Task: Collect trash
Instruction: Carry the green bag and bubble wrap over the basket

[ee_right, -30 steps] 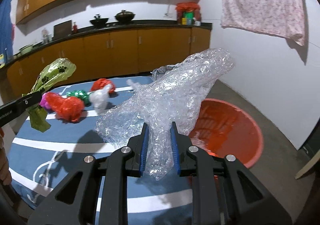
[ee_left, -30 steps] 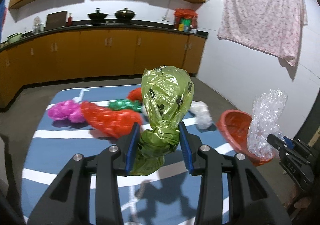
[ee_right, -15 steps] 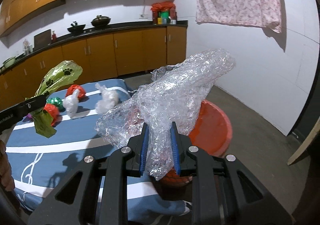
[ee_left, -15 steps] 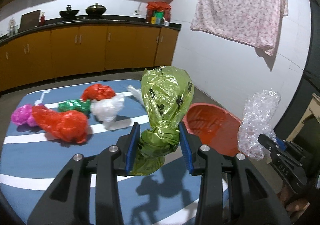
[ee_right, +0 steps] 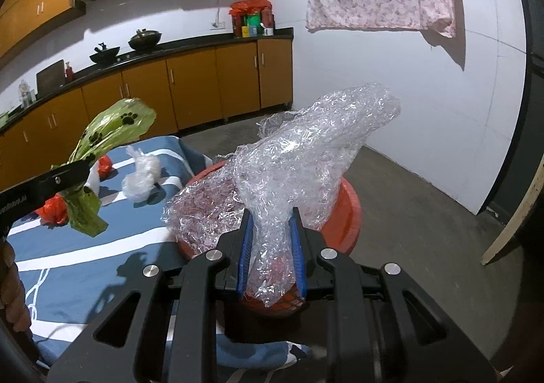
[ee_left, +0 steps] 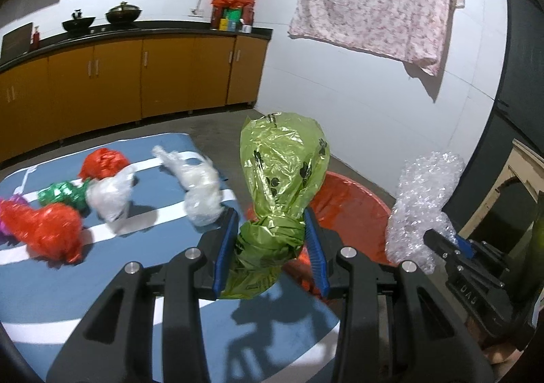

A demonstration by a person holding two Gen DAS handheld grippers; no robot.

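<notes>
Left gripper (ee_left: 270,248): clamped on the neck of the green bag (ee_left: 282,172), held in the air near the red basin (ee_left: 353,199).
Right gripper (ee_right: 270,255): clamped on the bubble wrap (ee_right: 306,158), held over the basin.
Basin contents: none visible; partly hidden.
Left on table (ee_left: 102,287): two red bags, one green, two white; a purple one at the frame edge.
Progress: early; no drop made yet.

Red basin (ee_right: 350,209): my bubble wrap (ee_right: 306,162) hides most of its interior. Pink bag (ee_left: 5,218): cut by frame edge. Countertop jars (ee_left: 231,14): too small for me to identify.
</notes>
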